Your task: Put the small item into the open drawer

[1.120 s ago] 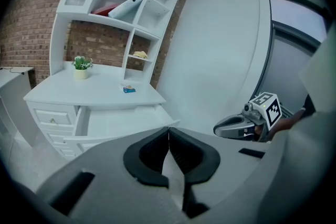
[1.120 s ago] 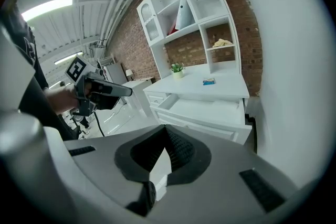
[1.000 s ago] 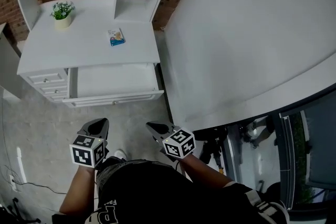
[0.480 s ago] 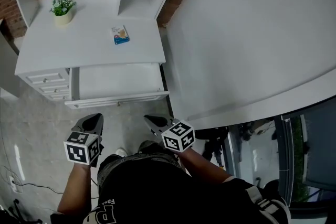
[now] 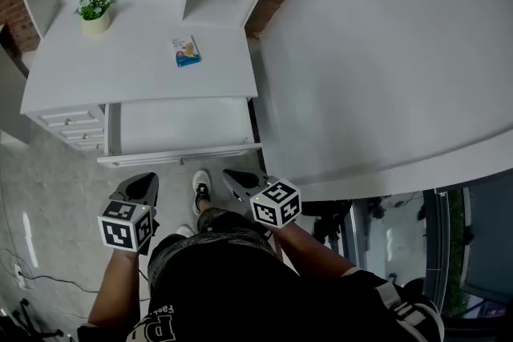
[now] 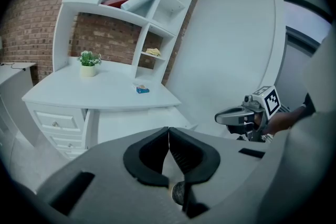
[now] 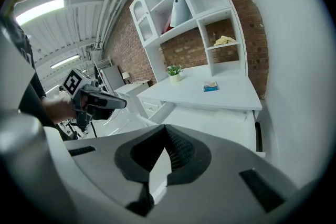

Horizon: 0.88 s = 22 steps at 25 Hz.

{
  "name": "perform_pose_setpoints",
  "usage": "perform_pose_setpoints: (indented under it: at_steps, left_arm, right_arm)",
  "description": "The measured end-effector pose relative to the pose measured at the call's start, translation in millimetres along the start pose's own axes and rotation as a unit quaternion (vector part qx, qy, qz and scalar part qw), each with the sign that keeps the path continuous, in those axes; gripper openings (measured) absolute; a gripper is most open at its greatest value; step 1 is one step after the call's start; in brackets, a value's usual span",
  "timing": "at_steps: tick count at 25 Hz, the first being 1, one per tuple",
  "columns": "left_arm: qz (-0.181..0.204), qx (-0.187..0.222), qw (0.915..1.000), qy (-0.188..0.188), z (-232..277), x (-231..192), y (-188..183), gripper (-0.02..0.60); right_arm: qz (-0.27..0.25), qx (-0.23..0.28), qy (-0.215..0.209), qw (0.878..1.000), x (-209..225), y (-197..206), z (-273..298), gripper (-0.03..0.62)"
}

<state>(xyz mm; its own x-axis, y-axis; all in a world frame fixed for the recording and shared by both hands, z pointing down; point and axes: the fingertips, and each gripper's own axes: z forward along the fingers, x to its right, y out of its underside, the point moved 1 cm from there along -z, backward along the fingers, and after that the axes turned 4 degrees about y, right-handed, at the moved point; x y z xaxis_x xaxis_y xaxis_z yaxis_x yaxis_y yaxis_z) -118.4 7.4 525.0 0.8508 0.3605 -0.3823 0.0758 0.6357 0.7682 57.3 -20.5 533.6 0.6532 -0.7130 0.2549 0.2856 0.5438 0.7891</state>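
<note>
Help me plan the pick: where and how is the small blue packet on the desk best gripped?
Probably pinch the packet across its two longer edges, coming straight down: it lies flat and thin on the desk top, with bare surface all round.

Two grippers are hovering: left gripper [image 5: 143, 184], right gripper [image 5: 236, 179]. One desk [image 5: 128, 70] is carrying one packet [image 5: 186, 50] and one plant [image 5: 95, 6]; one drawer [image 5: 180, 124] is standing open.

Even, bright light; strong fisheye bending and dark corners.
</note>
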Motion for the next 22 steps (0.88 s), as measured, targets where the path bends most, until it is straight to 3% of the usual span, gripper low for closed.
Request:
perform_pose_setpoints:
  at_steps: [22]
  left_arm:
    - [-0.002, 0.013, 0.9985, -0.054, 96.0, -50.3, -118.5, 0.018]
  right_arm:
    - [-0.025, 0.004, -0.064, 0.998, 113.7, -114.0, 93.4, 0.005]
